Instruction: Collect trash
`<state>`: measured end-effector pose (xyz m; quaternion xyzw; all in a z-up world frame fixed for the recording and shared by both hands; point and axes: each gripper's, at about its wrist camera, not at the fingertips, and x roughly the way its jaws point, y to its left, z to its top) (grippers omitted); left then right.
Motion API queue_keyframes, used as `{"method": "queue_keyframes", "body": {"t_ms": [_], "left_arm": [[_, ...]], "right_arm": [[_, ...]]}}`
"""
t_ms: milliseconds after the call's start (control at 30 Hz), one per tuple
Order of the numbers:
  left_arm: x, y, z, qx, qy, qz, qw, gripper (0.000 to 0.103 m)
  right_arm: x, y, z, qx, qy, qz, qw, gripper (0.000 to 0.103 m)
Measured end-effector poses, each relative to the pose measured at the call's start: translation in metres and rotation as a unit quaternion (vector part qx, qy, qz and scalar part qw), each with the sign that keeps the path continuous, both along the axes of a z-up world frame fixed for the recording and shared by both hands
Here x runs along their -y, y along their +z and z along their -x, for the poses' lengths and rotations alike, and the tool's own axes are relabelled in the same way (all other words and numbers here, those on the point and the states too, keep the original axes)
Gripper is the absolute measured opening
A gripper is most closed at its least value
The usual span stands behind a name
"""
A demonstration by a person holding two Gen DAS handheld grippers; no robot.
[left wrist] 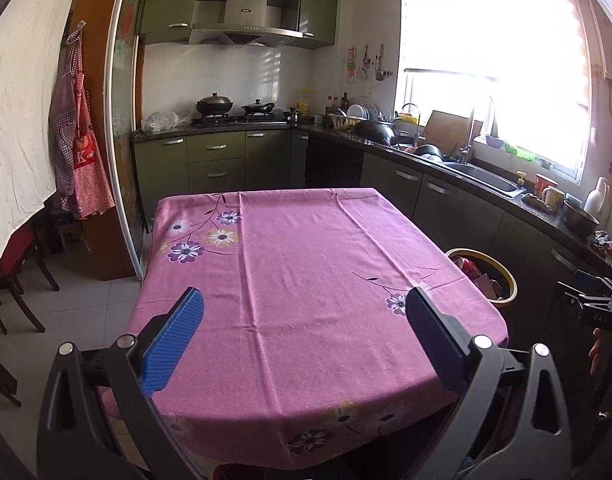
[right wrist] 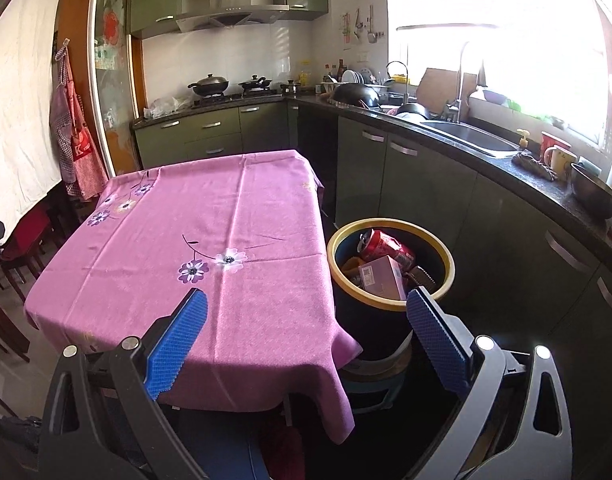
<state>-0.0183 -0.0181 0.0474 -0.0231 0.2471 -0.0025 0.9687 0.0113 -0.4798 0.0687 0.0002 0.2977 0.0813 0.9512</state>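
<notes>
The bin stands on the floor at the right edge of the desk, centre-right of the right wrist view; in the left wrist view its rim shows at the right, partly hidden behind the desk corner. It holds a red can lying tilted against the far wall, a pale box below it, and darker scraps that cannot be identified.

The desk, under a pink flowered cloth, carries no loose item in either view.

Right claw: jaws spread wide, nothing between the blue pads. It hangs above the near desk corner, with its right finger in front of the bin rim.

Left claw: jaws spread wide, empty, held above the near half of the desk.

Judged step: the desk appears cleared and the trash sits in the bin, so the task looks at or near its end. The next move calls for a check of the desk and the floor for any remaining piece. If one is found, lower an open claw over it, close, carry it above the bin, release.

At the far right, the counter holds cups, a bowl and a sink; none is clearly trash.
</notes>
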Motion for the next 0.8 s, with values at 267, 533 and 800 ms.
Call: {"method": "queue_keyframes", "body": {"t_ms": [267, 533, 800], "left_arm": [[0.0016, -0.0023, 0.0006, -0.001, -0.004, -0.002, 1.0, 0.096], [0.0024, -0.0037, -0.0005, -0.003, -0.007, -0.002, 1.0, 0.096], [0.0023, -0.0048, -0.0013, -0.005, -0.009, 0.0, 0.9999, 0.096]], "right_arm": [[0.001, 0.0003, 0.0014, 0.001, -0.006, 0.002, 1.0, 0.098], [0.0, 0.0004, 0.0022, 0.0, -0.005, 0.003, 1.0, 0.098], [-0.0016, -0.0008, -0.0006, -0.003, -0.004, 0.003, 1.0, 0.098]]}}
